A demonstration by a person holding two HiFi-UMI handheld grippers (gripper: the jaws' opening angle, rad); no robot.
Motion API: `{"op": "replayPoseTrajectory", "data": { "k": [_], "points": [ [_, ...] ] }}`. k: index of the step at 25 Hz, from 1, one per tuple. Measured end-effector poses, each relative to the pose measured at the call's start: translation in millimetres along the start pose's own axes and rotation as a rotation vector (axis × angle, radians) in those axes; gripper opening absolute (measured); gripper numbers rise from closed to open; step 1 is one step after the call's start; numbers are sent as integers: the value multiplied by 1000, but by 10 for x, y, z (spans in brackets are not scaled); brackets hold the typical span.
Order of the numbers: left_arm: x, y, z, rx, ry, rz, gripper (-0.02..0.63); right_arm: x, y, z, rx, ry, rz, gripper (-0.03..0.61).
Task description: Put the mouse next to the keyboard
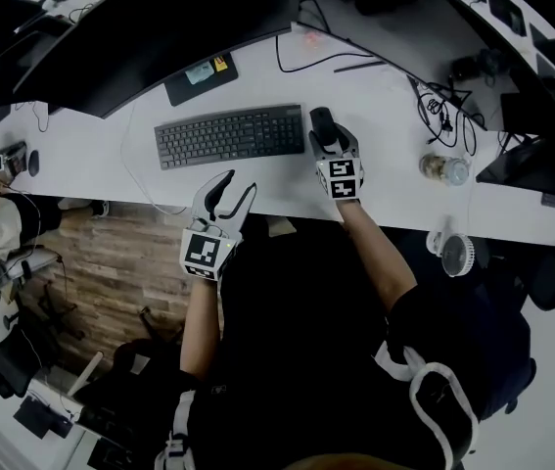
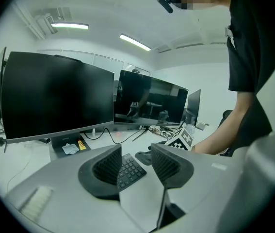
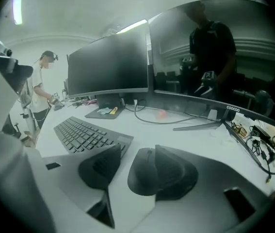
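Your left claw (image 1: 236, 188) is hanging by the near edge of the desk (image 1: 394, 164), spread wide and holding nothing. The keyboard (image 1: 228, 135) is lying in the middle. The mouse (image 1: 323, 125) is sitting just right of it, so the job is looking almost done. Your right claw (image 1: 334, 143) is standing around the mouse, jaws apart, not pinching it. Next, I think you are needing to lift that claw away gently, without bumping the mouse.

"coocaa" on monitor bezel (image 3: 233, 109)
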State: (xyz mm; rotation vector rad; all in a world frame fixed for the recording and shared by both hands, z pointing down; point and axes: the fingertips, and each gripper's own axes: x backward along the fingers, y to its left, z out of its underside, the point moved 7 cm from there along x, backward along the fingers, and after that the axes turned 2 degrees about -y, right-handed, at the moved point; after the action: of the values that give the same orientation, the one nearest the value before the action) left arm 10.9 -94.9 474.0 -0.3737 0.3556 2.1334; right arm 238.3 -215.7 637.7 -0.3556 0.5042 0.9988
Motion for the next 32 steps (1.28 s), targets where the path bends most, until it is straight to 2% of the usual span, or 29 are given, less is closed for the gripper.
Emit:
{"op": "replayPoseTrajectory", "data": {
  "k": [5, 7, 9, 16, 23, 32],
  "points": [
    [49, 75, -25, -13, -13, 41, 153, 288, 71, -28, 9, -18, -12, 86],
    [64, 131, -25, -19, -16, 57, 113, 386, 122, -43, 7, -25, -18, 28],
    [88, 174, -29, -30, -19, 74, 76, 484, 195, -52, 4, -32, -31, 4],
    [102, 274, -61, -46, -42, 124, 0, 726, 401, -166, 37, -39, -53, 2],
    [141, 383, -80, -81, -44, 194, 0, 858, 651, -390, 54, -90, -54, 2],
    [266, 576, -55, -106, -47, 234, 0, 950, 931, -421, 67, -106, -31, 3]
  ]
}}
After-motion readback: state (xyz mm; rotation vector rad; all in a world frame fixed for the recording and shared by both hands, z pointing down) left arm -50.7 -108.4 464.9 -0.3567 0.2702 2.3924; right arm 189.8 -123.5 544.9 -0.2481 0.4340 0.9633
